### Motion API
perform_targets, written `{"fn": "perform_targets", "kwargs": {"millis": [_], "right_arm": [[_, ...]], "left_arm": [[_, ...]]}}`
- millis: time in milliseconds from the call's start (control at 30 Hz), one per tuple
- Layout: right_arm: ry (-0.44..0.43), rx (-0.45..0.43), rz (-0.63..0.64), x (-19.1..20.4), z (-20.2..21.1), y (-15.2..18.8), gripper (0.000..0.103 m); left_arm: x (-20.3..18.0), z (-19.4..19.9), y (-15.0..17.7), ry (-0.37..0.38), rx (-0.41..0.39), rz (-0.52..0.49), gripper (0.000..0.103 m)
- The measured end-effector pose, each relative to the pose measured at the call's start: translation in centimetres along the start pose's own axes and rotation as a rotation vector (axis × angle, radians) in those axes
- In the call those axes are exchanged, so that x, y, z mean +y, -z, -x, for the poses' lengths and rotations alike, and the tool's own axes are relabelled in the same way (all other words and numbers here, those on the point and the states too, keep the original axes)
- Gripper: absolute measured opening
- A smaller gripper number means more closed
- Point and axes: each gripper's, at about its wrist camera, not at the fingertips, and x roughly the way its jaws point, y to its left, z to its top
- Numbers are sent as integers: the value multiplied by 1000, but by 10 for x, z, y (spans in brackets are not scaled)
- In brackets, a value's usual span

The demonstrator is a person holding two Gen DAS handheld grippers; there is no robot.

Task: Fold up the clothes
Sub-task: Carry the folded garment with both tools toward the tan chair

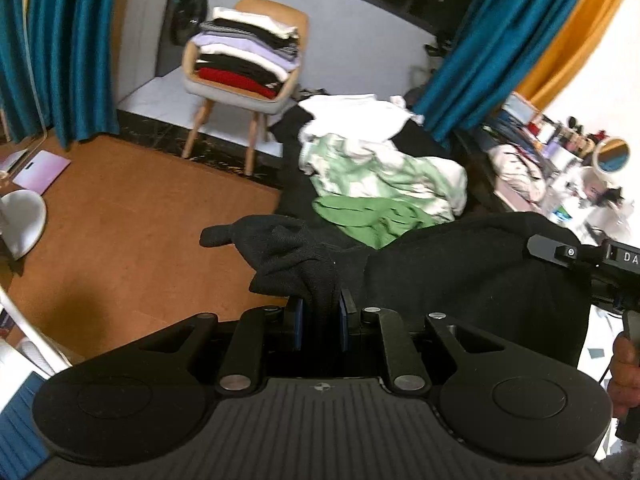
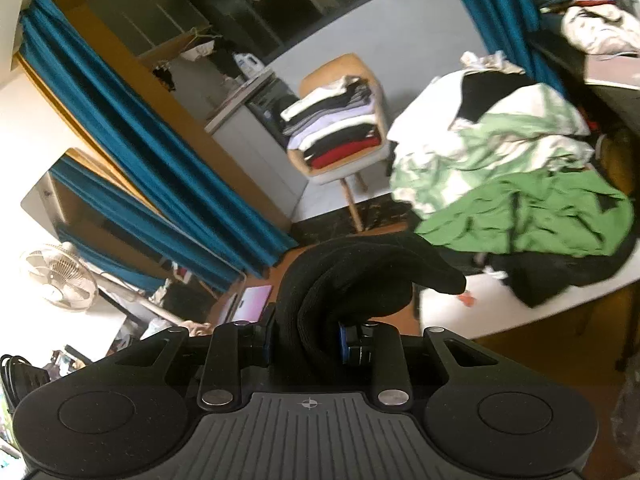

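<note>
Left wrist view: the left tongs clamp a black garment, which spreads toward 3 o'clock, where the right tongs and a hand show at the edge. At 12 o'clock lies a heap of clothes; at 11, a chair holds a folded stack.

Right wrist view: the right tongs pinch the black garment, bunched above them. The heap lies on a table at 2 o'clock; the chair stands at 12.

Soft daylight, heavy motion blur in both my wrist views

I see fisheye bending at the edges, smeared teal curtains and clothes pile, blown-out white wall, dark corners.
</note>
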Motion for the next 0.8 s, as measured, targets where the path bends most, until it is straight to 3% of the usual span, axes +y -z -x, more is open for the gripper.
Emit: {"fn": "perform_targets", "kwargs": {"millis": [100,333,567,800], "right_arm": [[-2,36,10,8,-34,-12,25],[-4,92,-10,-15,-123,-66,25],[-30,76,-69,-43,-207,-137,25],[-71,64,-2,-34,-292,-224,25]], "left_arm": [[15,-13,-14,-26,-3,9,17],[50,-60,-60,-30,35,65,17],[53,-117,-145,-79,14,102,17],[78,-157,-217,-92,-68,143,15]]}}
